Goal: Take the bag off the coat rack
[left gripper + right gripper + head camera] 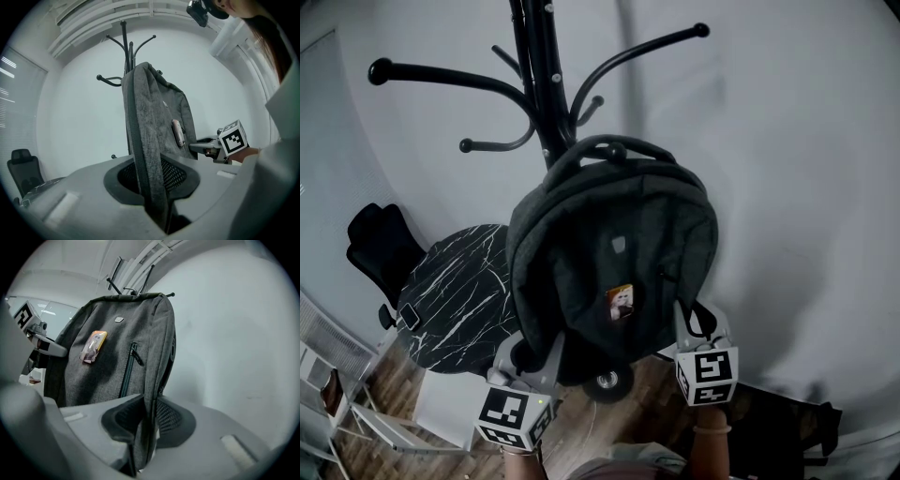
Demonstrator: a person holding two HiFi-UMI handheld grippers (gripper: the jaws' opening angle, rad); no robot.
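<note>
A dark grey backpack (614,253) hangs against the black coat rack (539,84), its top handle (609,145) looped over a hook. A small orange badge (621,300) is on its front. My left gripper (539,352) is at the bag's lower left corner and is shut on the side seam of the bag (157,117), which runs down between its jaws (152,187). My right gripper (684,314) is at the lower right side. It is shut on the edge of the bag (122,348), and the fabric is pinched at the gripper (143,427).
A round black marbled table (455,300) and a black office chair (380,239) stand to the left of the rack. A white frame (356,412) is at the lower left, and a dark object (787,422) lies at the lower right. A plain wall is behind.
</note>
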